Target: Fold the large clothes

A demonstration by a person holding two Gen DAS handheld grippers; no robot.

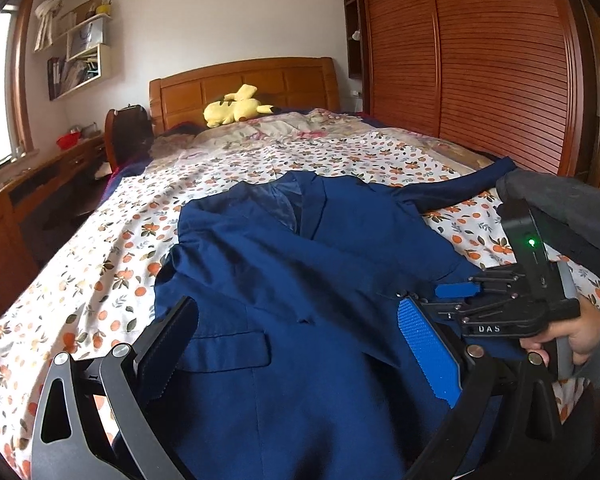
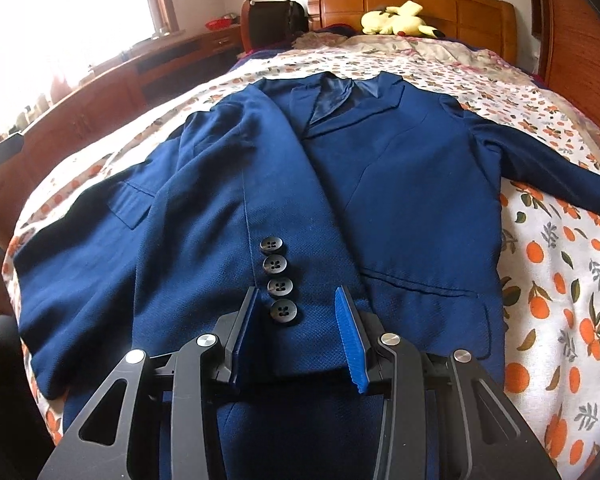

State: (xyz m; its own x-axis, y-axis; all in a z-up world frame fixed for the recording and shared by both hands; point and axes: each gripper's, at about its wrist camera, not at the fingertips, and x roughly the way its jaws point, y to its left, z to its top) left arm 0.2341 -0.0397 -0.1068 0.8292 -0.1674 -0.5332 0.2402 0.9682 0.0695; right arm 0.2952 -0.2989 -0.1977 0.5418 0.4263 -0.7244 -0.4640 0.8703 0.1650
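My right tongs [image 2: 296, 332] are spread wide, and the cuff [image 2: 300, 320] of the jacket's sleeve lies between the two pads with its four dark buttons [image 2: 278, 278] just inside the left pad — I judge the pads are not yet pressing on the cloth, since a clear gap shows on either side. My left tongs [image 1: 300, 340] are spread wide too, hovering low over the lower front of the jacket [image 1: 280, 280] near a flap pocket [image 1: 224, 350], and they pinch nothing. In the left view I can see the right tongs' body and the hand [image 1: 572, 336] gripping it, just beside my own right pad.

The blue jacket lies face up on the bed [image 1: 80, 280], collar toward the headboard [image 1: 244, 84], hem toward me. One sleeve is laid across the chest, down the middle of the front — that looks like the first fold made. The other sleeve [image 2: 548, 164] is stretched out to the side over the orange-print sheet, not yet brought in.

So I judge the task is at an early stage: one sleeve in, one sleeve left, and then the body itself is unfolded at full length. The front panels lie fairly flat, with a few soft creases near the shoulder. A yellow plush toy [image 1: 236, 110] rests by the headboard, well apart from the work.
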